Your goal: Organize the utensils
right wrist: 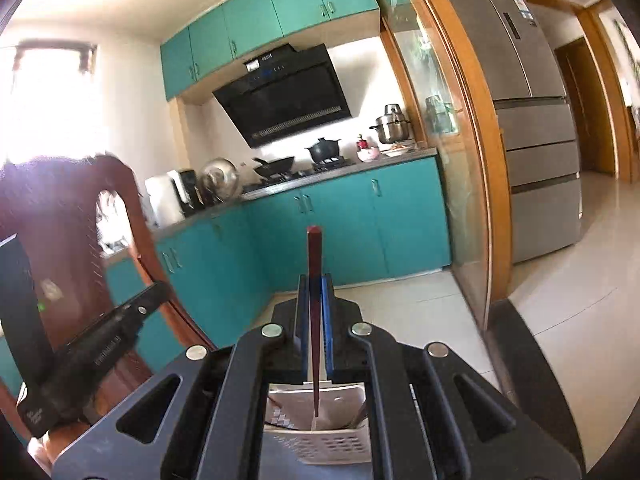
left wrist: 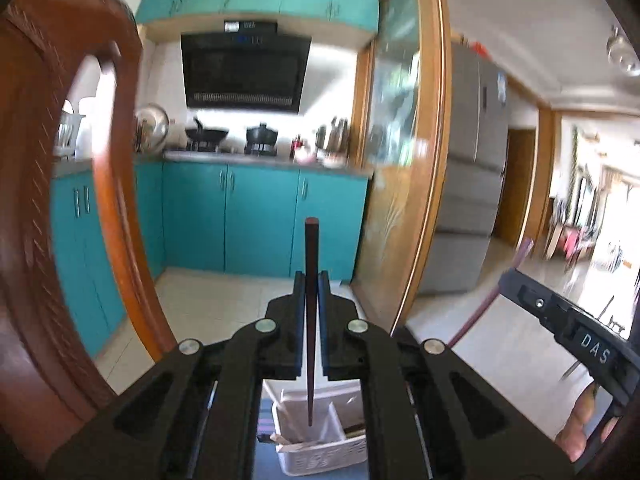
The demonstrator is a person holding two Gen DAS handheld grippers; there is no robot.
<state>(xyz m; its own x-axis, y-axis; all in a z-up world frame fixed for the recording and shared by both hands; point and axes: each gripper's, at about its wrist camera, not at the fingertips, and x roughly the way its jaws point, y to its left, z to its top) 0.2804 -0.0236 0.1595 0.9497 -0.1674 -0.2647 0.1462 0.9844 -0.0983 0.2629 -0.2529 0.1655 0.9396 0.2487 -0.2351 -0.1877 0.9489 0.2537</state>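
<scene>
Two chopsticks are in hand at this moment, one in each gripper. In the left wrist view the left gripper (left wrist: 311, 280) is clamped on a dark chopstick (left wrist: 311, 300) that stands upright in the middle of the frame, its thin tip hanging over a white basket (left wrist: 320, 460) at the bottom centre. In the right wrist view the right gripper (right wrist: 314, 284) is pressed together on a reddish chopstick (right wrist: 315, 320), also upright, with its tip above the same basket (right wrist: 332, 446) at the bottom of the frame. Some utensils already lie inside the basket, but I cannot tell which compartment each tip is over. I judge that the step is carrying the pair to the basket. The next move probably calls for lowering each tip into the correct compartment, keeping the sticks vertical, and only then letting the fingers part.
</scene>
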